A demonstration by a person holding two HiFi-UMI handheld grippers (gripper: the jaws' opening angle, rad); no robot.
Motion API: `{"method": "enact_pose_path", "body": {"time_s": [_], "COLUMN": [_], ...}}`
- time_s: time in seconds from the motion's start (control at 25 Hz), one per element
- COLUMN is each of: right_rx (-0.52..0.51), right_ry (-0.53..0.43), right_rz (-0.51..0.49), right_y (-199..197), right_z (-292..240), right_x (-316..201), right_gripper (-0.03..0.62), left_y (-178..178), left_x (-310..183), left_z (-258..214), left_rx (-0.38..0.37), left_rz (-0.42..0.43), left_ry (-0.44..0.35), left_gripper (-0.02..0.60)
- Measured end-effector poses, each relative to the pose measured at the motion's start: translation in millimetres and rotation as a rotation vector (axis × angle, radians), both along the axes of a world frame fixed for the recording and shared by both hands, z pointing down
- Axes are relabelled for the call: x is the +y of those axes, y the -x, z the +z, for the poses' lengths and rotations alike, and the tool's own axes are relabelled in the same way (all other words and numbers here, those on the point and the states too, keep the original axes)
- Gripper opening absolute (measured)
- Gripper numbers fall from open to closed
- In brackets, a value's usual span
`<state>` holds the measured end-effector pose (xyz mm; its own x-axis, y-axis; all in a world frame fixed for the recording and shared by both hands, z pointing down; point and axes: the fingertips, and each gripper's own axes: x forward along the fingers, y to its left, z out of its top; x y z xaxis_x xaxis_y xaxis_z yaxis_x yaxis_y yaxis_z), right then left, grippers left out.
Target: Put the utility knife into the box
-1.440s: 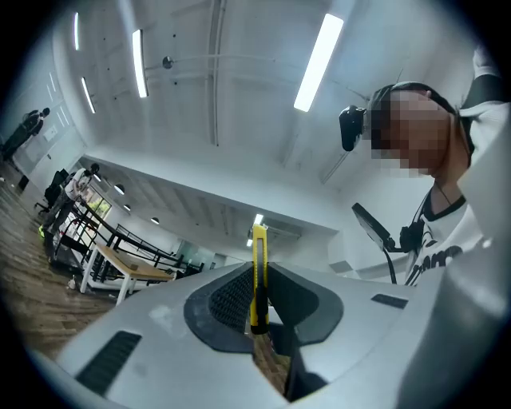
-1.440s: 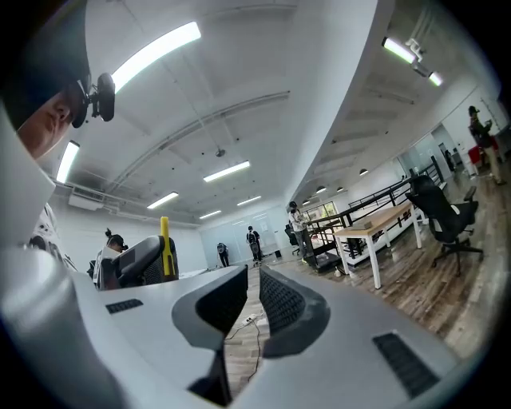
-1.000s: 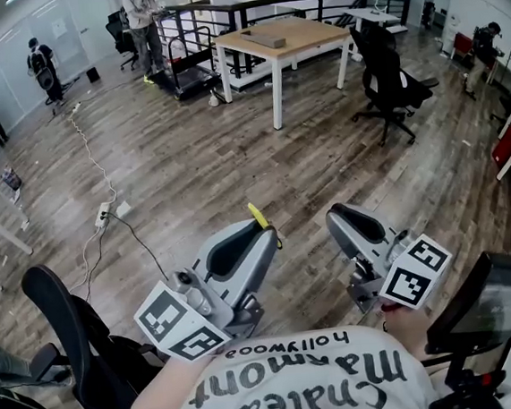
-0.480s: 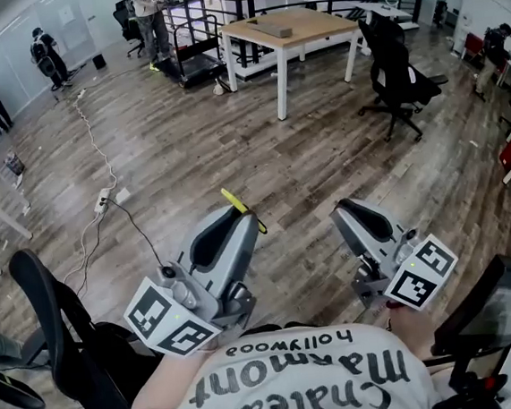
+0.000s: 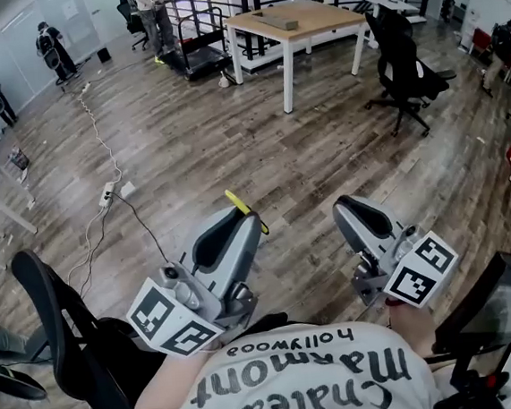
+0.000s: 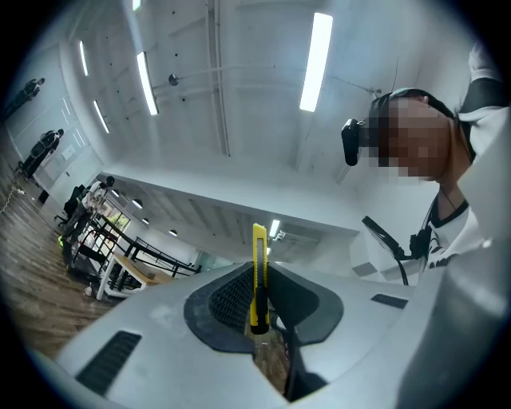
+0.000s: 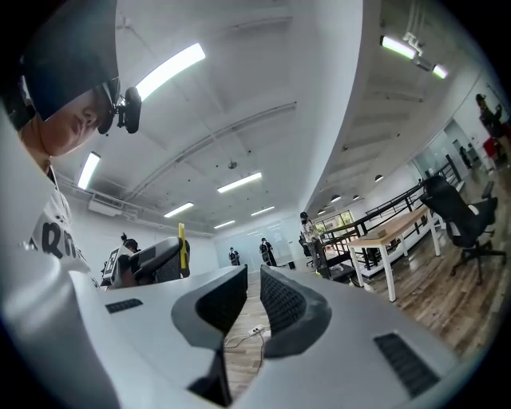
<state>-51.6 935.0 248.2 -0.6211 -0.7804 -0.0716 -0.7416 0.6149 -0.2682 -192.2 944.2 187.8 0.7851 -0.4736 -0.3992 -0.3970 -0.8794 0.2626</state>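
Clamping slim yellow utility knife [image 6: 259, 244], left gripper [image 6: 257, 279]; right gripper [image 7: 253, 275] fingers [image 7: 281, 305] narrowly parted, empty

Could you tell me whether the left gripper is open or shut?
Shut on the utility knife: the left gripper has its jaws pinching the yellow body, one end sticking out past them.

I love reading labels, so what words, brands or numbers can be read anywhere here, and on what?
"Chateau Marmont" above "hollywood": on the person's white shirt, upside down in the head view.
Marker cubes: black-and-white square patterns only, no words.
Utility knife: plain yellow, no print legible.
Nothing else readable.
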Motion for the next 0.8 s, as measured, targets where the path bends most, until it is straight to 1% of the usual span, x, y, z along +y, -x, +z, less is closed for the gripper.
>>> {"method": "enact_pose_path", "body": {"time_s": [0.16, 0.4, 0.56, 0.68, 0.8], "right_rx": [0.026, 0.046, 0.05, 0.029, 0.022], "right_ry": [0.035, 0.039, 0.044, 0.027, 0.014], "right_rz": [0.007, 0.003, 0.033, 0.039, 0.056], "right_y": [-0.6, -2.0, -14.5, -17.2, -19.6], "right_z": [8.9, 17.2, 18.2, 13.2, 15.3], "right_x": [-7.8, -15.0, -22.5, -27.1, -37.6], "right_gripper": [0.054, 0.054, 0.054, 0.054, 0.054], "left_y": [1.0, -3.3, -11.1, -13.4, -15.3], "left_x": [-7.4, -17.7, -27.6, -34.6, -45.3], "left_z": [6.3, 15.9, 13.3, 11.9, 14.6], "left_rx": [0.005, 0.018, 0.028, 0.035, 0.027], "left_rz": [-0.002, 0.005, 0.019, 0.033, 0.048], "left_ry": [0.027, 0.039, 0.029, 0.015, 0.004], "left_gripper": [0.051, 0.051, 0.051, 0.051, 0.051]}}
